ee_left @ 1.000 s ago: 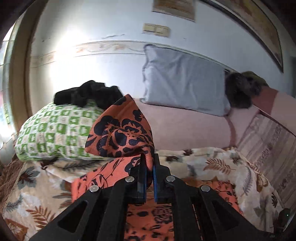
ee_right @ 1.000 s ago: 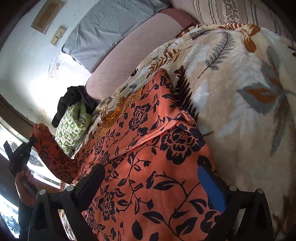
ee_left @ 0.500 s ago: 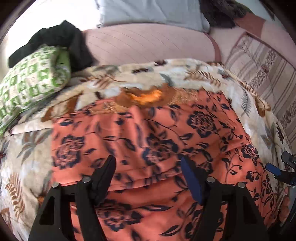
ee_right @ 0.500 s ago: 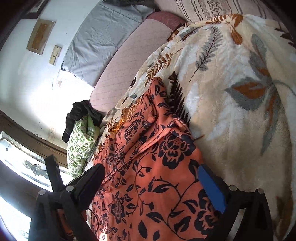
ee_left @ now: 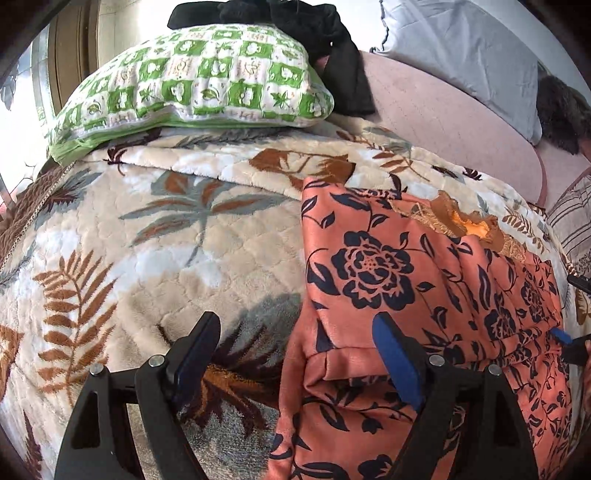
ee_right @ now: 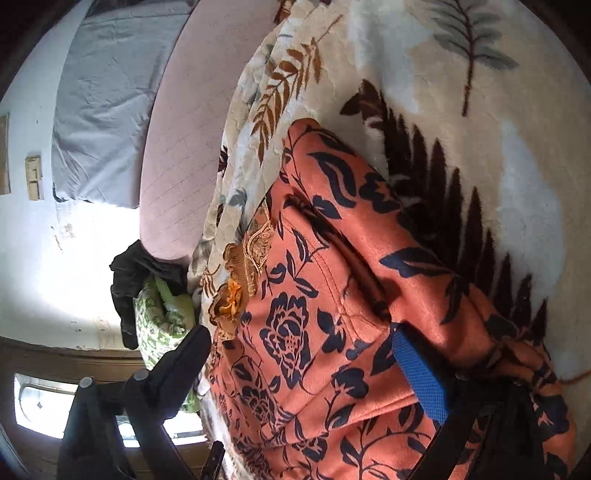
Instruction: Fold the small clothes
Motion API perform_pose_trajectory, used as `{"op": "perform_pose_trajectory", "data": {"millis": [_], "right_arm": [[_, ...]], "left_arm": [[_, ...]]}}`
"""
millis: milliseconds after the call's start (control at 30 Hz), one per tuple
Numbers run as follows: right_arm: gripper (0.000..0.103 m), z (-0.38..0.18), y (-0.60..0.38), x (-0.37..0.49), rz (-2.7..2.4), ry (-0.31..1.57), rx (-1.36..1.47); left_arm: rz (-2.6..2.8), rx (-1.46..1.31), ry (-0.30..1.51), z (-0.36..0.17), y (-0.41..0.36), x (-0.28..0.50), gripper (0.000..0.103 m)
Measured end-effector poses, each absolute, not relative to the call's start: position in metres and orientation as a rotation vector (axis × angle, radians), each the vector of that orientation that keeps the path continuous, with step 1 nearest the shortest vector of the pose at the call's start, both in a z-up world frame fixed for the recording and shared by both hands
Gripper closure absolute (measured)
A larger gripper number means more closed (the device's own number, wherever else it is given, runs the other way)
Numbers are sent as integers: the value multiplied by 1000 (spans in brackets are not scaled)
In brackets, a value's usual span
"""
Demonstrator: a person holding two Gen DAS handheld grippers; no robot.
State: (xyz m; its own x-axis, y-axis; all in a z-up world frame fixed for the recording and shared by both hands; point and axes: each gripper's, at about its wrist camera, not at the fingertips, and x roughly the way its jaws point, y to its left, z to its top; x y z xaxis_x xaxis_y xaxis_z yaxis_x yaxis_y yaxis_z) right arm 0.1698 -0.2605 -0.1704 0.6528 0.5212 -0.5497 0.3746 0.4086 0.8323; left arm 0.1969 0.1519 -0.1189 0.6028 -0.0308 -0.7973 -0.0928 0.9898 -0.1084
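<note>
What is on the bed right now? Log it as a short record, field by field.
garment: orange floral garment, partly folded, lying on the leaf-print blanket
left gripper: jaws opening, astride the garment's left edge, not gripping
right gripper: jaws closing over the garment, pads not yet pressing
behind: green checked pillow with black clothing on top; grey pillow against the wall

Home bedroom: leaf-print blanket (ee_left: 147, 258), green pillow (ee_left: 192, 85), grey pillow (ee_left: 461, 55).
</note>
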Motion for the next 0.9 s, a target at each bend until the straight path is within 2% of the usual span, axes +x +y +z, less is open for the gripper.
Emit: {"op": "perform_pose_trajectory", "data": {"millis": [33,67,100,267,367,433,500,533,567,600,667,733,767,867,900], "right_arm": [[23,-166,-257,174,100,910,1151],[65,-161,-254,181,89,923,1094],[97,-157,-249,187,68,954,1029],[97,-95,-227,163,9,840,713],[95,-110,-216,150,-37,880,579],[76,-151,-226,149,-67,1015,629],[67,-156,-237,134,-46,956,684],[57,-148,-239,129,-61,939,673],[34,-139,-241,123,-59,915,671],[32,-128,-244,117,-58,877,677],[31,-103,-243,112,-36,816,672],[22,-84,-240,117,39,772,697],[14,-82,-237,123,97,766,721],[2,-120,-231,164,190,891,788],[5,-149,-232,177,174,1014,806]], "left_arm": [[45,-147,960,-127,154,201,18],[42,-165,993,-134,156,205,18],[38,-188,1001,-137,159,206,18],[52,-222,931,-120,166,192,18],[18,-225,876,-104,156,189,18],[-48,-204,883,-99,143,193,18],[-76,-126,907,-103,128,198,17],[-46,-68,941,-112,122,203,15],[-8,-9,1004,-125,117,211,15],[-4,4,1051,-138,116,215,14],[6,-56,1020,-137,124,212,11],[11,-64,1037,-135,124,213,11],[14,-69,1045,-133,124,212,11],[12,-88,1043,-118,127,202,11],[8,-92,1028,-109,130,194,11]]}}
